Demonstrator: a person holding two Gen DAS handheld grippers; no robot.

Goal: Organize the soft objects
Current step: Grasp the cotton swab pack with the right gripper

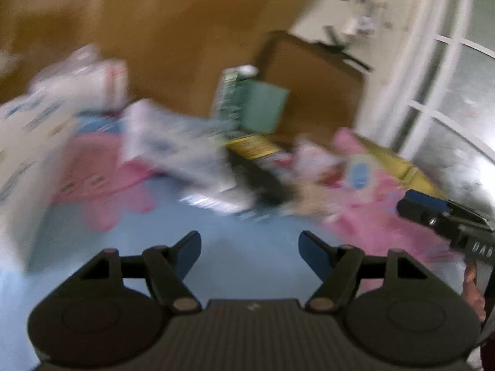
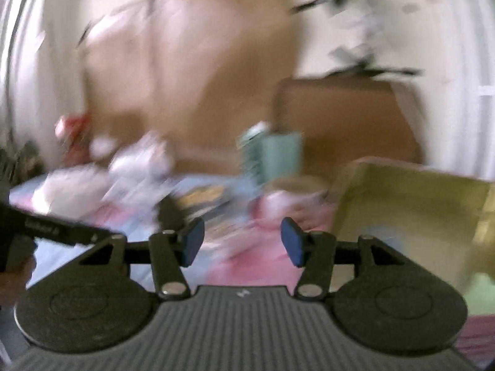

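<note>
Though blurred, both claws (image 1: 249,252) (image 2: 243,242) gape empty.

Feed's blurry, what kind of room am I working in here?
Probably a bedroom or living space in a home: a blue sheet strewn with pink cloth, a wooden headboard-like panel behind, and a paned glass door.

left gripper (image 1: 249,249): jaws apart, empty | right gripper (image 2: 243,241): jaws apart, empty, angled downward
</note>
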